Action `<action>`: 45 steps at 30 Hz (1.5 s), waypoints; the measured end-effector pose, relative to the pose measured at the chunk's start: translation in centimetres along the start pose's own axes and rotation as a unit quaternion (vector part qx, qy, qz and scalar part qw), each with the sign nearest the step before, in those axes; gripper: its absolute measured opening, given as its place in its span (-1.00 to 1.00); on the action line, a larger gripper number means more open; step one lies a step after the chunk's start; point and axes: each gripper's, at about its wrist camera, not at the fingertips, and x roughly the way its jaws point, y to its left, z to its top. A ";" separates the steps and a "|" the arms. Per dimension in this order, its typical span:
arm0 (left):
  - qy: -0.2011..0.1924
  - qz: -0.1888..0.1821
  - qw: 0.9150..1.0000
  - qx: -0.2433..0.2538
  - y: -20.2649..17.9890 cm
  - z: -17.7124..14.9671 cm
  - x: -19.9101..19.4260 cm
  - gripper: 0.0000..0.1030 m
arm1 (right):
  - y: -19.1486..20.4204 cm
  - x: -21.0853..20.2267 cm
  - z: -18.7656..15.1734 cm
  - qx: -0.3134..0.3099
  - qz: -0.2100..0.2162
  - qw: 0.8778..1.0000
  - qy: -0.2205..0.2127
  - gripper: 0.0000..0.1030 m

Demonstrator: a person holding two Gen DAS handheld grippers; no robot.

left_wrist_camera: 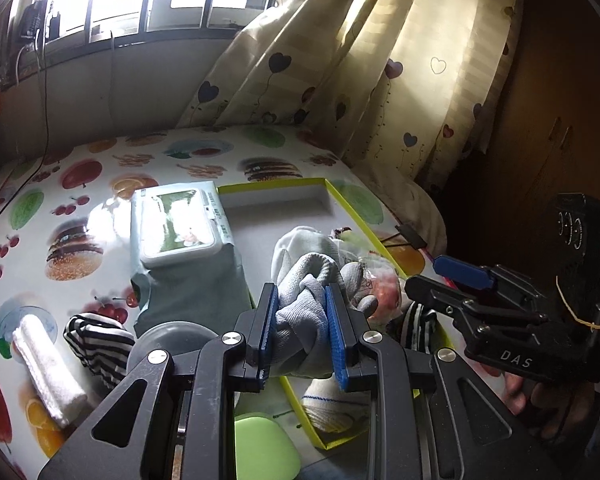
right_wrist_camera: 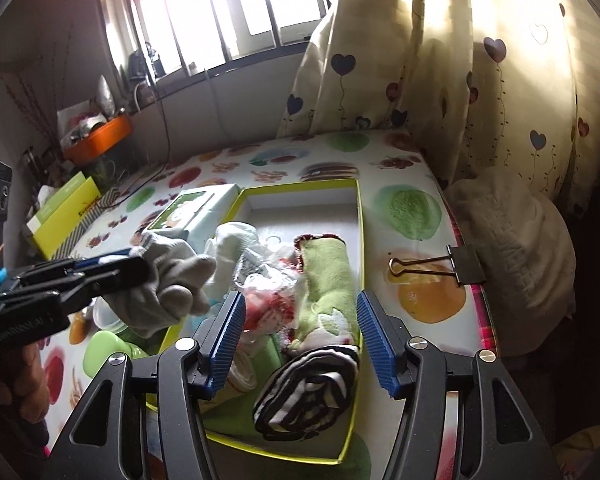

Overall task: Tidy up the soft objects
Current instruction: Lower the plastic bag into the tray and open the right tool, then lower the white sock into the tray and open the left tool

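Wipes pack (left_wrist_camera: 176,222) flanks the box (right_wrist_camera: 359,216); left gripper (left_wrist_camera: 301,320) pinches grey glove (left_wrist_camera: 312,280), right gripper (right_wrist_camera: 300,340) spread.

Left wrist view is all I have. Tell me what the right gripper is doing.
Observer: The right gripper is open and holds nothing; it hangs over the near end of the yellow-edged box.
Operator: Say what lies under it.
Observer: A striped black-and-white cloth, and beyond it a green towel with a red-trimmed end.
Operator: Report my grey glove from that side.
Observer: The left gripper is shut on the grey glove, whose fingers hang loose over the box's left wall.
Operator: Name anything right of the box.
Observer: A black binder clip on the table's right edge.
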 end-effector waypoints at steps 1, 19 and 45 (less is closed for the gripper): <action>0.007 -0.003 1.000 0.001 -0.1 0.2 0.6 -0.52 | -0.3 0.0 0.0 0.004 0.000 1.000 -0.002 0.12; 0.000 0.040 0.999 0.019 -0.1 4.8 5.6 -0.52 | -2.2 0.2 0.4 0.031 0.006 0.999 -0.018 0.12; -0.001 -0.017 0.999 0.032 -1.6 1.8 1.4 -0.17 | -0.4 -2.1 0.6 0.016 0.004 0.999 -0.034 0.12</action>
